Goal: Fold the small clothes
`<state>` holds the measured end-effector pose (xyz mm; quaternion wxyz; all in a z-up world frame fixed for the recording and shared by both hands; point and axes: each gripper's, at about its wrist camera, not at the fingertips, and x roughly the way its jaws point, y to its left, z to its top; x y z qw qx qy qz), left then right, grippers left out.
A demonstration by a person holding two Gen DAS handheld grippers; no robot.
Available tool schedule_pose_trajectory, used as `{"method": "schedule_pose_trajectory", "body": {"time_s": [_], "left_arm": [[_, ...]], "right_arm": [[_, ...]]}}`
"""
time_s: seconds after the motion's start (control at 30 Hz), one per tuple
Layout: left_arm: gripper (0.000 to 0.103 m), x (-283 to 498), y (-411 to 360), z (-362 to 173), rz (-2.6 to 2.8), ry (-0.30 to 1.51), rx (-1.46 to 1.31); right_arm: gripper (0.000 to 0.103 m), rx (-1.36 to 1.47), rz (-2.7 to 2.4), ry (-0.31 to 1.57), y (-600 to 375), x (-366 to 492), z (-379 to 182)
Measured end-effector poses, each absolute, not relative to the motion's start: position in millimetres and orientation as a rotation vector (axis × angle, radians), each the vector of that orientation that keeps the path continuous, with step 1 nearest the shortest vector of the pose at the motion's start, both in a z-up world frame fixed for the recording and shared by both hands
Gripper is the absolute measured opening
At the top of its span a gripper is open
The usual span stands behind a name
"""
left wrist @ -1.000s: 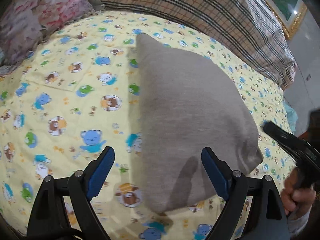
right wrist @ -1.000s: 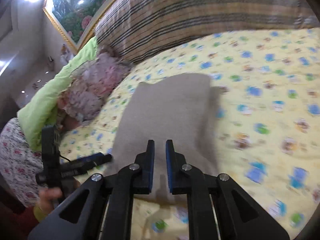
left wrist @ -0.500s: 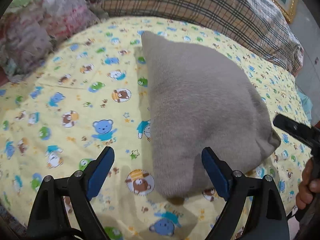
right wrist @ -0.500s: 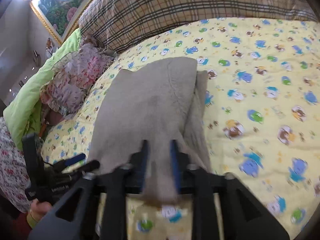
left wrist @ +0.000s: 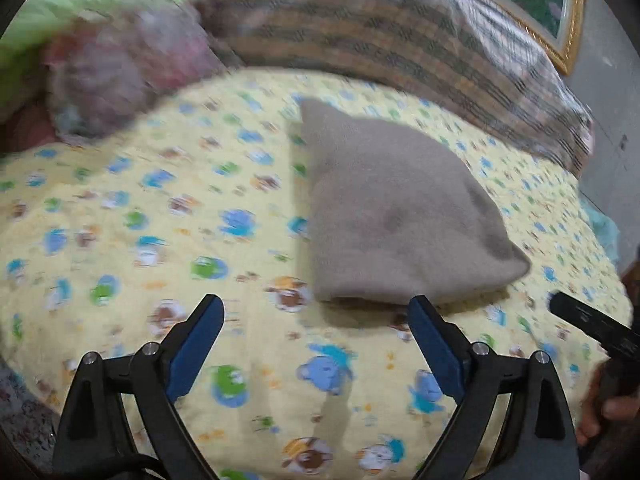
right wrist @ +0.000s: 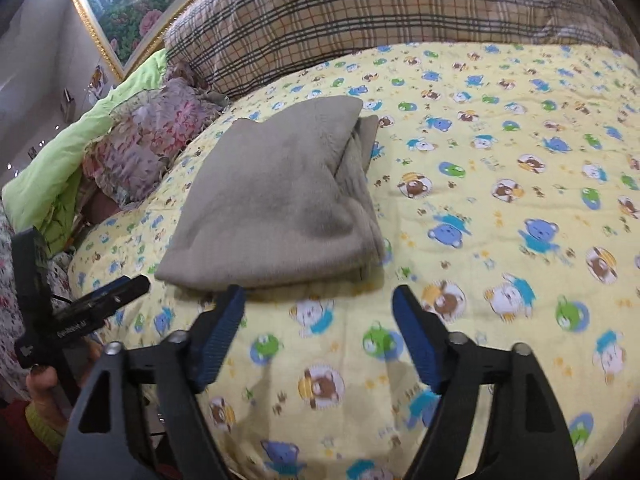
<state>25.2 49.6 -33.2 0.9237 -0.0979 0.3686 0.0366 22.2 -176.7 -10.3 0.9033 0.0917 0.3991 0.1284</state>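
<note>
From the left wrist we see our left tool [left wrist: 314, 314] spread, nothing between its pads, the folded grey garment [left wrist: 392, 216] lying on the bed [left wrist: 120, 240] just beyond

From the right wrist, our right tool [right wrist: 318, 300] has just been opening; it stands spread and empty, the garment [right wrist: 276, 200] near the bed's front edge

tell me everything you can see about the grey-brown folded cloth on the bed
The folded cloth is a plain grey-brown garment of soft, fuzzy-looking fabric, with no print. It lies flat on the yellow bear-print sheet, folded into a roughly triangular stack; layered edges show along its right side in the right wrist view, where a lower layer sticks out. A rounded fold faces the cameras. Nothing holds it: the left gripper and right gripper are both open, just short of its near edge.
</note>
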Motion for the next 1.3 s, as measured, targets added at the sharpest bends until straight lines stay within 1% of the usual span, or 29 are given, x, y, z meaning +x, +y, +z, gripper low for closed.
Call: {"method": "schedule_pose_trajectory", "body": {"time_s": [0.07,0.13,0.17,0.23,0.43,0.6,0.93,1.1,1.3], "left_arm": [[0.096,8.9,45.9,-31.8,0.132,0.688,-0.142],[0.098,-1.7,40.3,-31.2,0.175,0.665,-0.073],[0.103,-3.5,38.8,-31.0,0.188,0.667,-0.051],[0.103,-6.8,33.8,-29.7,0.203,0.663,-0.007],[0.103,-7.8,30.8,-20.1,0.18,0.634,-0.017],[0.103,0.5,21.9,-19.0,0.15,0.623,-0.009],[0.103,23.9,8.8,-40.1,0.146,0.698,0.006],[0.103,35.9,12.1,-50.0,0.156,0.761,-0.009],[0.103,45.9,23.0,-55.5,0.177,0.785,-0.023]], "right_arm": [[0.082,0.163,0.257,0.802,-174.4,12.3,-10.1],[0.086,0.136,0.254,0.779,-173.3,3.5,-10.6],[0.088,0.13,0.248,0.767,-173.3,0.3,-11.0],[0.089,0.123,0.251,0.745,-172.7,-4.8,-11.5],[0.092,0.117,0.257,0.709,-166.0,-7.9,-9.5],[0.102,0.06,0.273,0.632,-159.2,-11.4,1.9],[0.102,0.046,0.276,0.673,-151.9,3.9,-10.1],[0.102,0.037,0.284,0.707,-145.4,10.7,-19.0],[0.102,0.038,0.268,0.739,-144.9,20.3,-27.7]]}}
